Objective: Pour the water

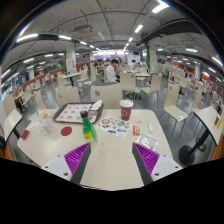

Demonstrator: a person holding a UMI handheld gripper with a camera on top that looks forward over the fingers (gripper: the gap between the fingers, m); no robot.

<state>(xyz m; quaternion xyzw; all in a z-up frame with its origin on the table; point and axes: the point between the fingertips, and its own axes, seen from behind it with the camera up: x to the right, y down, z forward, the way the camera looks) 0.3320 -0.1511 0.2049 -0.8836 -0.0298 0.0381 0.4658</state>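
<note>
Gripper view: your gripper [111, 158] holds nothing; its jaws stand wide apart over the pale table [110, 165], purple pads [77, 156] facing inward. A green bottle [88, 128] stands upright, long axis vertical, cap up, at about 11 o'clock just beyond the left finger. A red cup [126, 108] stands upright at 12 o'clock, farther off. A tray [73, 112] lies beyond the bottle.
</note>
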